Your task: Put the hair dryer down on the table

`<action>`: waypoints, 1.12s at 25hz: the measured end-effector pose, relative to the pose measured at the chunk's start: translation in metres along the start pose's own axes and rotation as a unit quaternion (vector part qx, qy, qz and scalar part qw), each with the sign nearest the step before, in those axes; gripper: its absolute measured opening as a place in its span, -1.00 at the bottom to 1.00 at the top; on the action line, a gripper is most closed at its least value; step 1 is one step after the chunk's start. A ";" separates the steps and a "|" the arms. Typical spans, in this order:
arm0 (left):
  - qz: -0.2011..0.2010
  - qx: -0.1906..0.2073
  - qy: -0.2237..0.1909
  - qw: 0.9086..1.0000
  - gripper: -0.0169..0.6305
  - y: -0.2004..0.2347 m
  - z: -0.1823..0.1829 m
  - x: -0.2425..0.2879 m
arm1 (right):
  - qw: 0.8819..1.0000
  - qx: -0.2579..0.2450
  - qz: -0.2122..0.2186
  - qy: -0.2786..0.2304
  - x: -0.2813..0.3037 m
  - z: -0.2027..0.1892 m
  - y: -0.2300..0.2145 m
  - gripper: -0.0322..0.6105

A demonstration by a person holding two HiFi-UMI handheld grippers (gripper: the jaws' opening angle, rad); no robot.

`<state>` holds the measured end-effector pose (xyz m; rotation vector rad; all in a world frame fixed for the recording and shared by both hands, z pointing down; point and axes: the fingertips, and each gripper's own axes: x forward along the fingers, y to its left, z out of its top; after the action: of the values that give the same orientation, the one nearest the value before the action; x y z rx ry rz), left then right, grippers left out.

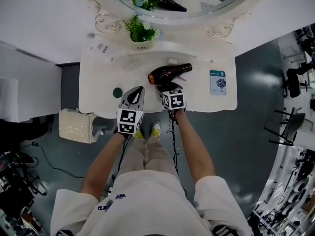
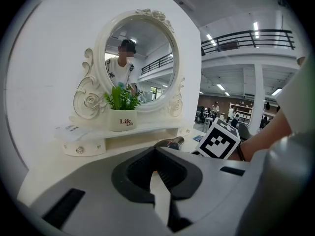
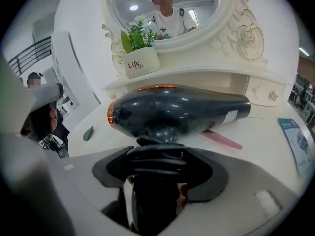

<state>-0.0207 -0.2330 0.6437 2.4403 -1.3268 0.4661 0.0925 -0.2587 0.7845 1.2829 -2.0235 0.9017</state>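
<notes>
A black hair dryer (image 1: 170, 73) with an orange ring at its back end hangs just above the white dressing table (image 1: 98, 95), its barrel lying across and level. My right gripper (image 1: 166, 89) is shut on its ribbed handle; in the right gripper view the barrel (image 3: 182, 109) fills the middle and the handle runs down between the jaws (image 3: 155, 181). My left gripper (image 1: 134, 96) is to the left of the dryer, above the table's front edge, jaws together and nothing in them (image 2: 157, 181). From the left gripper view only the dryer's nozzle (image 2: 171, 142) shows.
A potted plant (image 1: 141, 33) stands on the shelf under the oval mirror (image 1: 182, 6). A pink stick (image 3: 221, 139) lies behind the dryer, a blue booklet (image 1: 218, 81) at the right, a small green thing (image 1: 117, 92) at the left. A cream box (image 1: 76, 126) sits on the floor at the left.
</notes>
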 end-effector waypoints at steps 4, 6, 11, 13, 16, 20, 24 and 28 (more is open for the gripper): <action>0.009 -0.010 0.008 1.000 -0.92 0.002 -0.001 -0.008 | 1.000 -0.014 -0.020 0.012 -0.007 -0.001 0.001 0.24; 0.016 -0.017 0.007 1.000 -0.92 0.009 0.000 -0.013 | 1.000 -0.008 -0.023 0.006 -0.009 0.003 0.004 0.26; 0.029 -0.032 -0.002 0.999 -0.92 0.015 0.010 -0.023 | 0.999 -0.003 -0.036 -0.005 -0.023 0.009 0.004 0.26; 0.028 -0.031 -0.004 0.999 -0.92 0.013 0.016 -0.026 | 0.999 -0.002 -0.039 -0.006 -0.028 0.011 0.004 0.26; 0.026 -0.025 -0.012 0.999 -0.92 0.011 0.029 -0.031 | 0.999 -0.001 -0.045 -0.019 -0.042 0.021 0.007 0.26; 0.023 -0.020 -0.030 0.999 -0.92 0.011 0.050 -0.033 | 0.997 -0.007 -0.046 -0.056 -0.071 0.045 0.018 0.25; 0.025 -0.009 -0.042 0.999 -0.92 0.010 0.074 -0.038 | 0.994 -0.025 -0.037 -0.104 -0.106 0.080 0.035 0.25; 0.041 0.014 -0.052 0.998 -0.92 0.018 0.098 -0.042 | 0.987 -0.024 -0.040 -0.156 -0.144 0.122 0.046 0.21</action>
<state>-0.0453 -0.2529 0.5399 2.4719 -1.4759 0.3848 0.0906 -0.2639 0.5906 1.5436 -2.1952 0.6420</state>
